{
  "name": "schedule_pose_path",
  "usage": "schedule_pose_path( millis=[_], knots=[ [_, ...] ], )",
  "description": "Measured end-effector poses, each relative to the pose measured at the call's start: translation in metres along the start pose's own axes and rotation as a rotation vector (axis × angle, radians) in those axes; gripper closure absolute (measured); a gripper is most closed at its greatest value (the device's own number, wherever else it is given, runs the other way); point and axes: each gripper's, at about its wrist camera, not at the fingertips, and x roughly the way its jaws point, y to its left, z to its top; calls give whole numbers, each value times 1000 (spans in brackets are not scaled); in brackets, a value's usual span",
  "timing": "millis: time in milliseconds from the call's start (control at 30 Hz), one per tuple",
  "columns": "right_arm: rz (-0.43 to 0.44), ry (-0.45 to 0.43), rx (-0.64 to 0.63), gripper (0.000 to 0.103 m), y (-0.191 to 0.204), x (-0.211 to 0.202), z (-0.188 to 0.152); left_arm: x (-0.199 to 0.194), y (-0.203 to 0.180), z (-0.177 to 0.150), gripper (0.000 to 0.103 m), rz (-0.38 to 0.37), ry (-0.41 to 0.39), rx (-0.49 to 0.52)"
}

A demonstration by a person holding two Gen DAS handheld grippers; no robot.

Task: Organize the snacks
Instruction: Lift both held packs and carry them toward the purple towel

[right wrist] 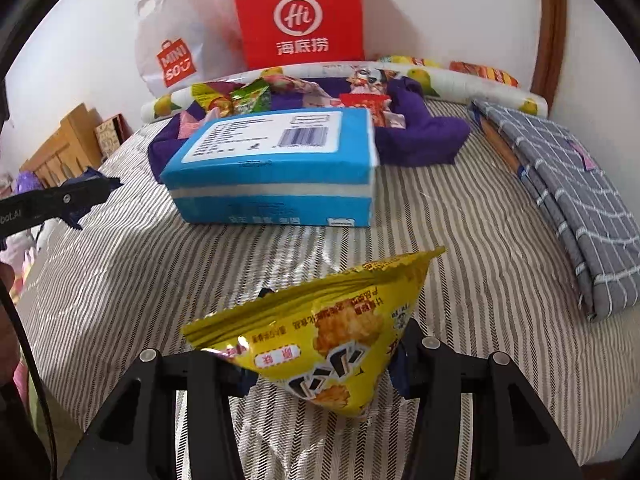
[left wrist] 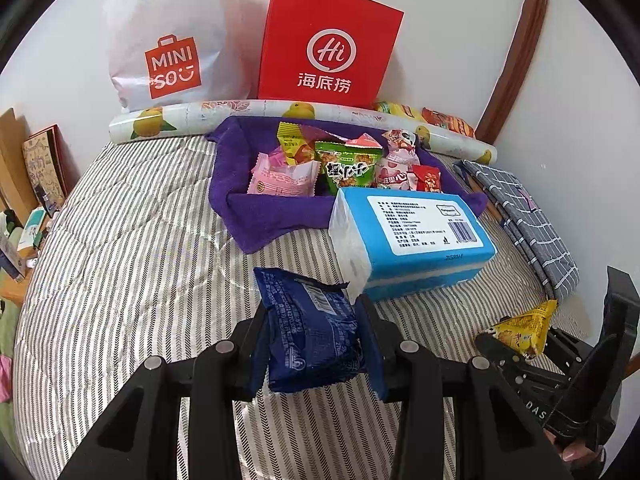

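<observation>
My left gripper (left wrist: 314, 310) is shut on a dark blue snack packet (left wrist: 308, 344), held just above the striped bed cover (left wrist: 140, 240). In the right wrist view my right gripper (right wrist: 328, 340) is shut on a yellow snack packet (right wrist: 332, 336), its pads pressing both sides. That packet (left wrist: 524, 330) also shows at the lower right of the left wrist view. Further back a purple cloth (left wrist: 260, 212) holds several colourful snack packets (left wrist: 348, 164). The left gripper (right wrist: 80, 196) appears at the left edge of the right wrist view.
A blue tissue pack (left wrist: 412, 236) lies in front of the purple cloth. A fruit-print roll (left wrist: 168, 122), a white Miniso bag (left wrist: 172, 40) and a red paper bag (left wrist: 328, 40) line the back wall. Folded grey checked cloth (right wrist: 572, 200) lies right.
</observation>
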Motion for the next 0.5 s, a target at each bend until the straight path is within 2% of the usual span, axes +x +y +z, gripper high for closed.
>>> schedule_pose_path(
  millis=[100, 333, 500],
  knots=[
    [10, -18, 11, 65, -3, -4, -1, 0, -3, 1, 65, -8, 2, 4],
    [32, -84, 17, 65, -3, -30, 12, -2, -19, 5, 65, -43, 3, 21],
    [16, -102, 5, 65, -2, -44, 25, -8, -33, 13, 65, -64, -7, 43]
  ],
)
